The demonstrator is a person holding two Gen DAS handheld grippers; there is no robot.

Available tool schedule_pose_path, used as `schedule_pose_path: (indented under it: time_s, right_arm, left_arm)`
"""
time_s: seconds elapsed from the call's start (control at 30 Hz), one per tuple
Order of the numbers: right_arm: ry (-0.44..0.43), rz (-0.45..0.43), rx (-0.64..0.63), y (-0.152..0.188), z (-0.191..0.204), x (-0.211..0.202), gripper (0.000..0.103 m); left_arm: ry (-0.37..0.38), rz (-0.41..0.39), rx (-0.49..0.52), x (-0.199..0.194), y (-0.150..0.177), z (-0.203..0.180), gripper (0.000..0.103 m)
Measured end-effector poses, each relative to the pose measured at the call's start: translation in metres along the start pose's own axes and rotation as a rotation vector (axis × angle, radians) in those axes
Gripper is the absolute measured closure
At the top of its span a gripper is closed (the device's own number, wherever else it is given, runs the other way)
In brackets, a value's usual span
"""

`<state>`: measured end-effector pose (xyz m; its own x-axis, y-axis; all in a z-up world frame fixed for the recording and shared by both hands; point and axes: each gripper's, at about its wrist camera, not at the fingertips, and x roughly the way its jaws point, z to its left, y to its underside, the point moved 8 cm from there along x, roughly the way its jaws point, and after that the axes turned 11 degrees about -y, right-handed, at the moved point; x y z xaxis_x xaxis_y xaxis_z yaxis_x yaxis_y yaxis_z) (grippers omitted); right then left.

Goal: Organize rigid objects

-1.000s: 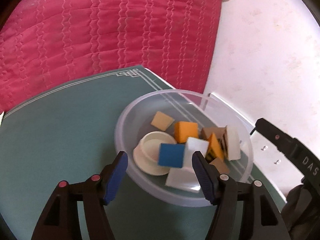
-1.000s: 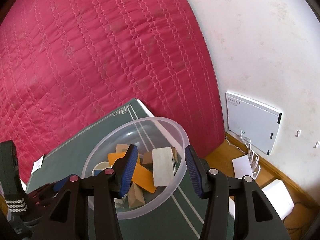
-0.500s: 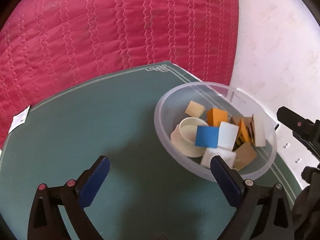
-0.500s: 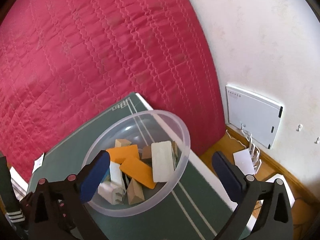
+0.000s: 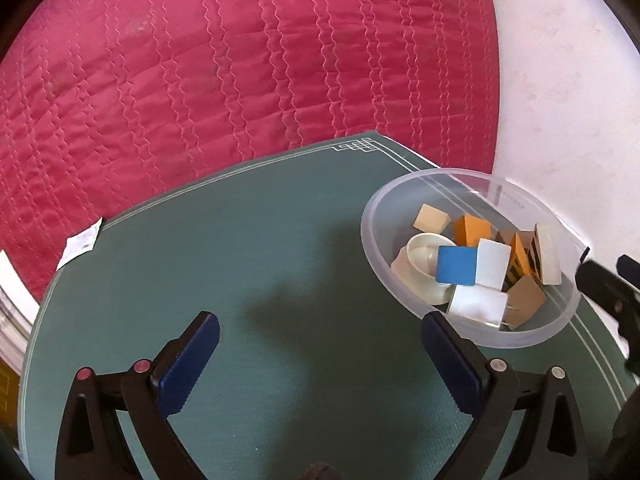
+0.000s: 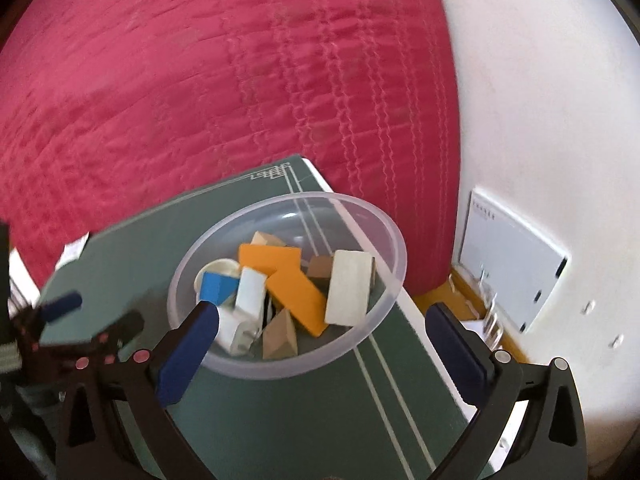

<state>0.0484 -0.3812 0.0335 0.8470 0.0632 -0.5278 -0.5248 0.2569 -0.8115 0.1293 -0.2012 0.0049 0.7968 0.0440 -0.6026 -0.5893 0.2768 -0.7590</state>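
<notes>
A clear plastic bowl (image 5: 384,268) (image 6: 384,240) sits near the far right corner of the green mat (image 5: 240,280) (image 6: 280,420). Inside it lie several blocks: a blue one (image 5: 457,265) (image 6: 214,286), orange ones (image 5: 472,229) (image 6: 296,294), white, tan and brown ones, and a cream round cup (image 5: 420,258). My left gripper (image 5: 318,334) hangs open and empty over bare mat, left of the bowl. My right gripper (image 6: 320,320) is wide open just before the bowl's near rim, with nothing held. The left gripper (image 6: 92,312) also shows blurred at the left of the right wrist view.
A red quilted cover (image 5: 240,60) fills the background behind the mat. A white wall (image 6: 540,100) with a white panel (image 6: 512,264) and cables lies to the right, past the table's right edge. A paper tag (image 5: 80,242) lies at the mat's left corner.
Both grippers opened wide from a narrower gap. The left one swung left off the bowl to bare mat. The right one rolled and shifted, bringing the bowl nearer and more central.
</notes>
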Motion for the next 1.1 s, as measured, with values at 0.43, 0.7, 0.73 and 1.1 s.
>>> schedule_pose_path:
  time_s: [0.43, 0.7, 0.73, 1.1]
  right_arm:
    - [-0.005, 0.046, -0.04, 0.019, 0.003, -0.001, 0.0]
    - [0.0, 0.073, -0.102, 0.026, 0.012, 0.003, 0.0]
    - [0.001, 0.074, -0.103, 0.026, 0.012, 0.003, 0.0]
    - [0.013, 0.073, -0.113, 0.026, 0.011, 0.004, 0.0]
  left_arm:
    - [-0.075, -0.072, 0.07, -0.014, 0.002, -0.005, 0.001]
    - [-0.084, -0.089, 0.091, -0.015, 0.001, -0.01, 0.001]
    - [-0.085, -0.089, 0.093, -0.015, 0.001, -0.01, 0.001]
    - [-0.096, -0.092, 0.112, -0.015, 0.004, -0.013, 0.001]
